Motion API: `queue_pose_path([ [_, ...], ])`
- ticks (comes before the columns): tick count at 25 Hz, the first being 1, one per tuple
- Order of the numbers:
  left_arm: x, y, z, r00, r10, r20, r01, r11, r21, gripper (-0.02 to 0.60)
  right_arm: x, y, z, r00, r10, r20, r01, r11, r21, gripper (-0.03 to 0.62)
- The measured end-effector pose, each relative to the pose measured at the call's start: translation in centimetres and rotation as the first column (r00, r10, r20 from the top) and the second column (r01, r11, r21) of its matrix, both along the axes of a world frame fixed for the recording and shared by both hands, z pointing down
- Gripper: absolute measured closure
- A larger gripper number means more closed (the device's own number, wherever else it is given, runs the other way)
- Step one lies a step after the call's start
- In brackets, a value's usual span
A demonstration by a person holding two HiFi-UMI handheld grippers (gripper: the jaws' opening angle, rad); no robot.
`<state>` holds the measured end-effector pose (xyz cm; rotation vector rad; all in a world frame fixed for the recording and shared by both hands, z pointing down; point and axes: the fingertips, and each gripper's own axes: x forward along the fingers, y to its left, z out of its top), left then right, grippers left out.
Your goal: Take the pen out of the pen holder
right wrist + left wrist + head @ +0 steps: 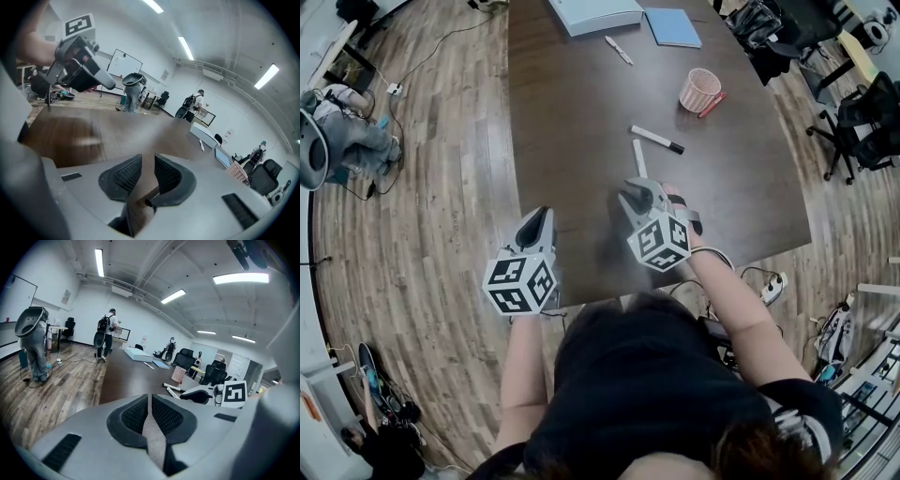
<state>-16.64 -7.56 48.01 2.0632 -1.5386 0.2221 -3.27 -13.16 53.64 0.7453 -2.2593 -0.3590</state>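
On the grey right gripper (147, 161) the half-spread jaws are closing with only dark brown worktop (70, 136) between them (grey left gripper (150, 399): jaws together, empty).

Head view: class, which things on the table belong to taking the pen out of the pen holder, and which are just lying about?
Job: pink pen holder; red pen beside it; black-tipped marker; white pen nearest the person.
Lying about: blue notebook; pale box; far white pen by the box.
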Motion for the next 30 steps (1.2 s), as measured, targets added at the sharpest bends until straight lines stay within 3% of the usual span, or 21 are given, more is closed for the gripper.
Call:
queue_pose_path([
  [9, -0.1, -0.1, -1.2, 1.0, -0.009, 0.001, 0.009, 1.0, 0.029, 0.552, 3.0, -0.9, -3.9, 0.979, 0.152, 0.139, -0.146, 0.988, -0.053, 0.517],
  [18, -0.3, -0.6, -3.5, 1.0, -0.016, 0.016, 0.015, 0.996, 0.085, 0.552, 5.7, -1.8, -9.0, 0.906, 0.286, 0.311, -0.257, 0.957, -0.132, 0.543],
  [25, -0.1, -1.3, -3.9, 1.0, -0.02, 0.022, 0.018, 0.995, 0.095, 0.552, 7.2, -2.3, -10.2, 0.854, 0.363, 0.373, -0.314, 0.931, -0.187, 0.576],
  [30, -0.4, -1.2, -4.1, 0.999, -0.028, 0.023, 0.025, 0.995, 0.097, 0.552, 7.5, -2.1, -10.1, 0.844, 0.383, 0.374, -0.331, 0.923, -0.198, 0.576],
])
